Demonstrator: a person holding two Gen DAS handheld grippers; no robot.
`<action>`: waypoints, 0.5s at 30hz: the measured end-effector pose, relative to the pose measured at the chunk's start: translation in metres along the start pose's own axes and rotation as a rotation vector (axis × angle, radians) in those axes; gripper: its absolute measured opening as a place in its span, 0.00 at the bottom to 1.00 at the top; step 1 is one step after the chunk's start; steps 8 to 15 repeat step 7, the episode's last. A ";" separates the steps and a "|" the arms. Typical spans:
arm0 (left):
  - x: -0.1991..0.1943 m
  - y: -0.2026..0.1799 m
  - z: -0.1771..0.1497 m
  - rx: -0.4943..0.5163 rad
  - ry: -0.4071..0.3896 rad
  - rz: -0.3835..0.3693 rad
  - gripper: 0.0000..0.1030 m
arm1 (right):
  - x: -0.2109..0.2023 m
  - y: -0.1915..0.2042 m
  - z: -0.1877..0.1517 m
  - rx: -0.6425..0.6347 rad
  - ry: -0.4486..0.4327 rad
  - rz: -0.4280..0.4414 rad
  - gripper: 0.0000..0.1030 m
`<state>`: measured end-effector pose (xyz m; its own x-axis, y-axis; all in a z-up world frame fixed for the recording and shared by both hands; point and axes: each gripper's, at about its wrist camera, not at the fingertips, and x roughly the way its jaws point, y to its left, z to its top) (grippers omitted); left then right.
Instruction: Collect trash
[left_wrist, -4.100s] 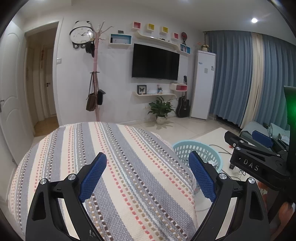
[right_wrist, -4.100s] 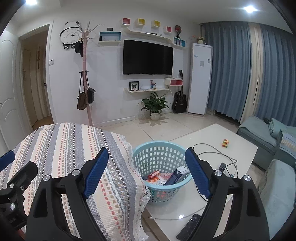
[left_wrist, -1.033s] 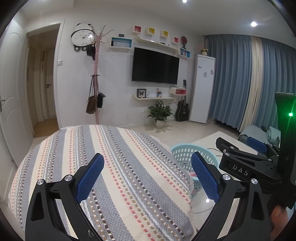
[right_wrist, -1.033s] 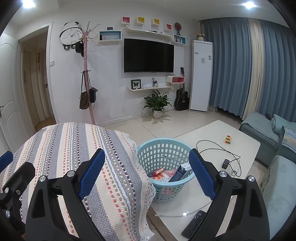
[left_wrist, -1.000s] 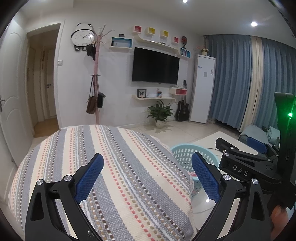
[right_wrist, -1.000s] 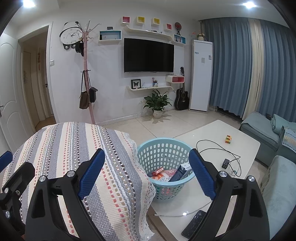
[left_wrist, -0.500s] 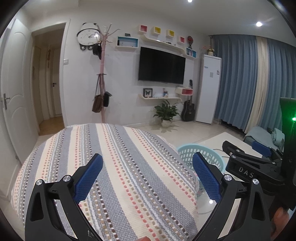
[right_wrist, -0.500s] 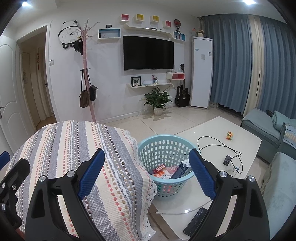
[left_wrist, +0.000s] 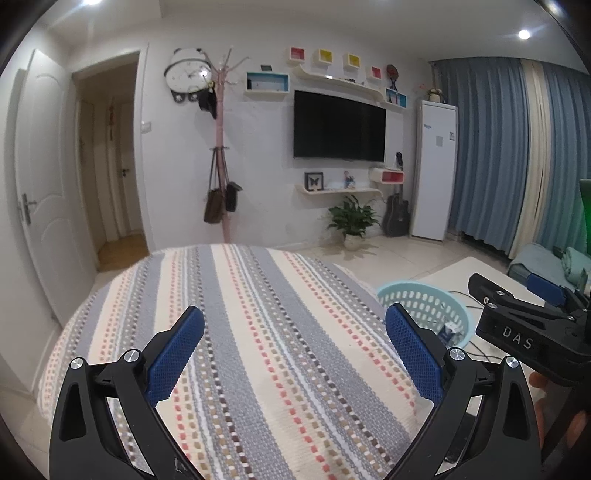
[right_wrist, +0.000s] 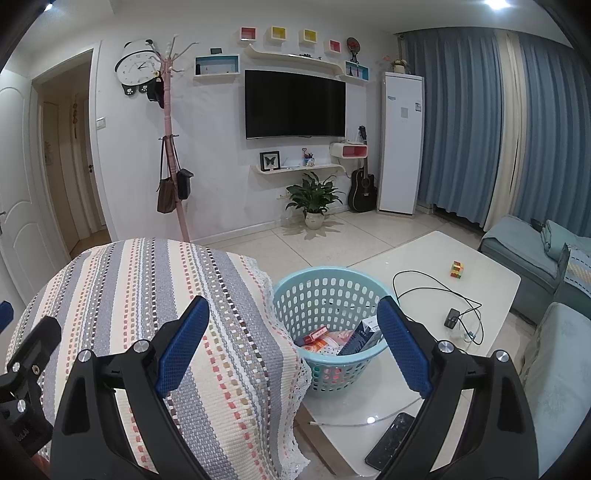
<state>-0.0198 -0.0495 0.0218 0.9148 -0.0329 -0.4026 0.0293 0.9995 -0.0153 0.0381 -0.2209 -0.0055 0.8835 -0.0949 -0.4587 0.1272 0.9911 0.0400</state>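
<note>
Now we hold both the left hand-held gripper and right hand-held gripper open and empty, since the trash already fills the blue laundry basket on the white surface.

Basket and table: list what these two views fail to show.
- Basket bottom, right wrist view: the boxes on top cover whatever lies under them.
- Basket, left wrist view: the striped cloth and the left gripper hide its near side.
- Box labels: too small to read.
- Table near edge, right wrist view: the right gripper covers it, and part of the phone.
</note>
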 end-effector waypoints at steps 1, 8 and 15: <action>0.001 0.001 0.000 -0.009 0.009 -0.015 0.93 | 0.000 -0.001 0.000 0.000 0.000 0.000 0.85; 0.003 0.003 -0.001 -0.005 0.009 -0.021 0.93 | 0.002 -0.002 -0.001 0.003 0.004 -0.001 0.85; 0.003 0.003 -0.001 -0.005 0.009 -0.021 0.93 | 0.002 -0.002 -0.001 0.003 0.004 -0.001 0.85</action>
